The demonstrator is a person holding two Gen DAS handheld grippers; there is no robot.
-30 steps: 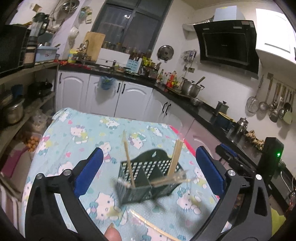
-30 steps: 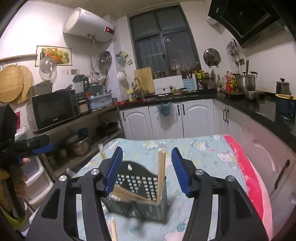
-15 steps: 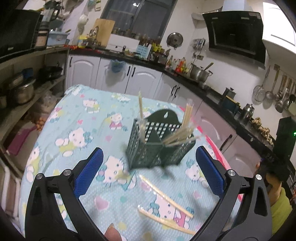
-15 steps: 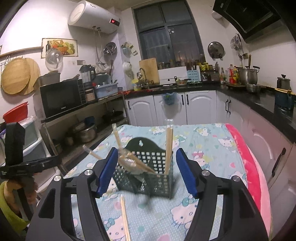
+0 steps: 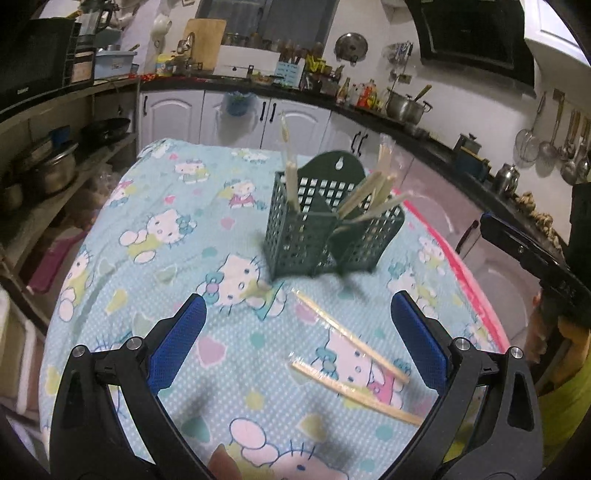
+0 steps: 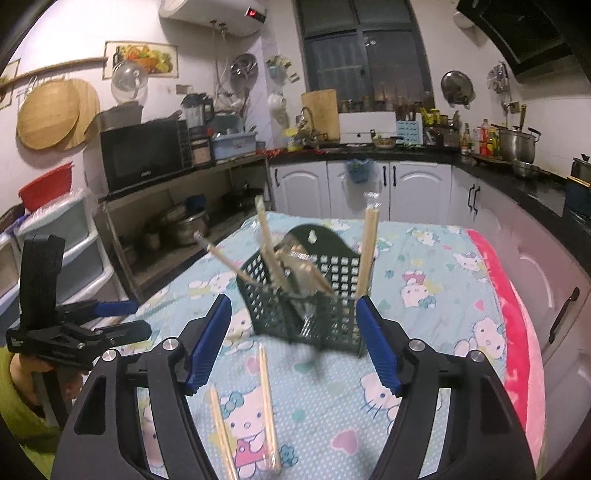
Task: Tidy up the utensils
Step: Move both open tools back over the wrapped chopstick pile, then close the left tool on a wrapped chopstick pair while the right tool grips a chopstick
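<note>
Table under a cartoon-cat cloth [image 5: 155,236]. Green perforated utensil caddy [image 5: 314,236] stands on it near the far middle, wrapped chopsticks [image 5: 291,170] upright and leaning inside; compartment count unclear through blur. Two wrapped chopstick pairs [image 5: 351,347] lie on the cloth before it. Left gripper [image 5: 297,328] jaws wide, empty. Right gripper [image 6: 293,339] jaws have just been opening, nothing between them.

no legible text; water heater [image 6: 218,14] red display digits unreadable.
</note>
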